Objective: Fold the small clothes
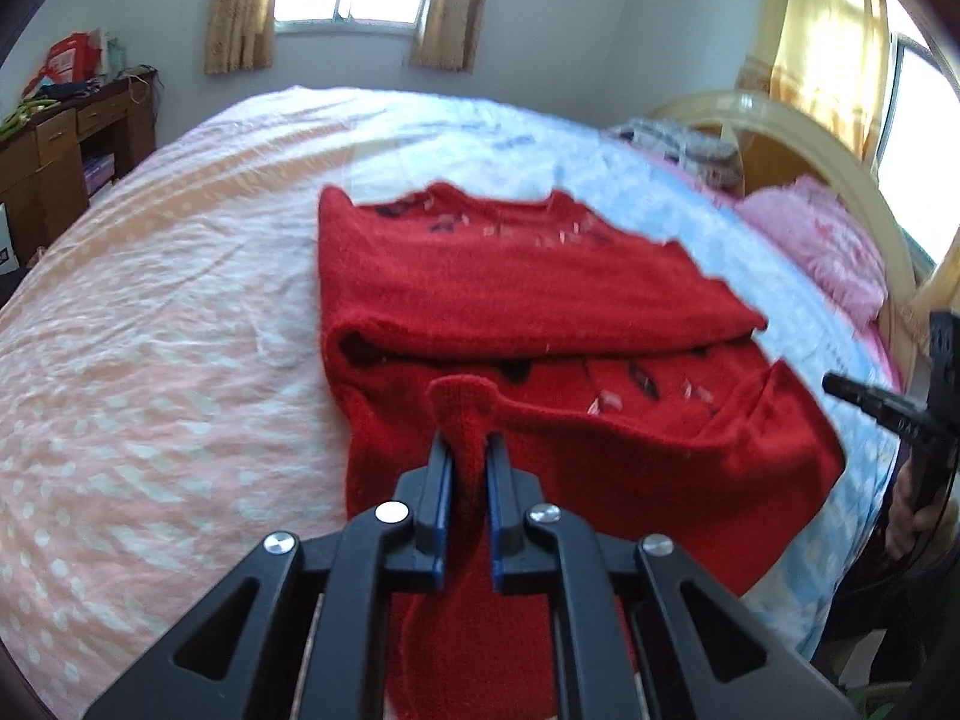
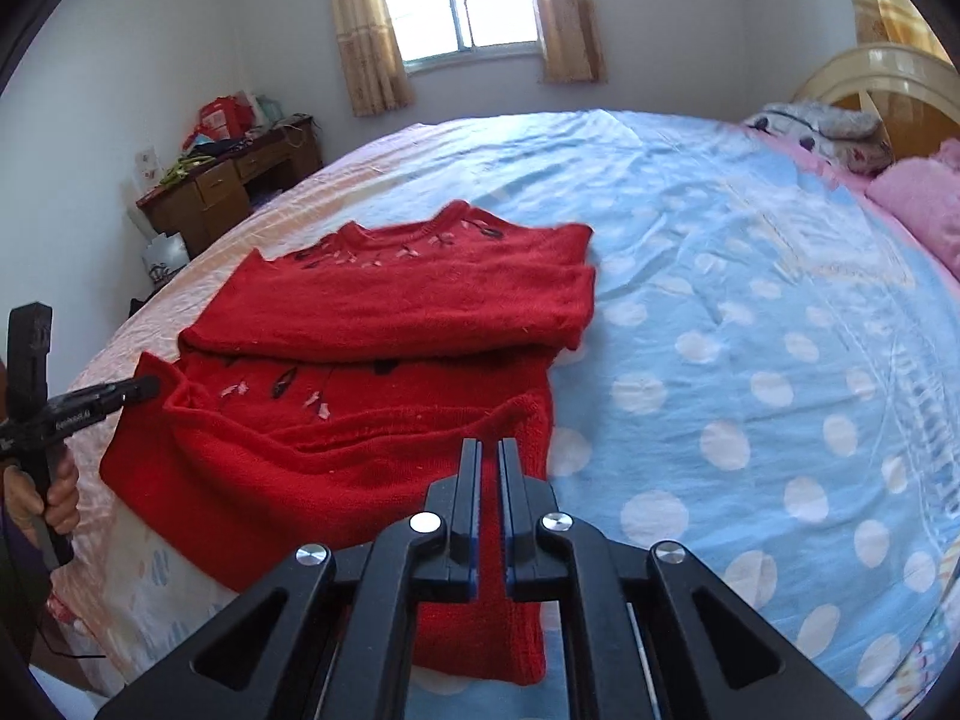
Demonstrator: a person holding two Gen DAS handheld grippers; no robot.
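- Fingers [image 1: 441,480] of the left gripper [image 1: 468,450] are clamped on a bunched fold of the red sweater's [image 1: 510,276] near hem, which sticks up between the blue-lined pads; fingers [image 2: 469,480] of the right gripper [image 2: 491,456] are pinched together on the hem at the sweater's other near corner.
- Bed [image 2: 750,300], with a polka-dot sheet that is blue on one side and peach on the other, fills most of both views.
- Red sweater [image 2: 390,300] lies flat on the sheet near the bed's front edge, collar at the far end, a sleeve folded across its chest; its near hem hangs off the edge, lifted at both corners.
- Wooden desk [image 2: 228,186] stands by the far wall, cluttered on top.
- Pink pillow [image 1: 828,240] rests near the headboard.
- Hand [image 2: 54,498] grips the left gripper's handle.
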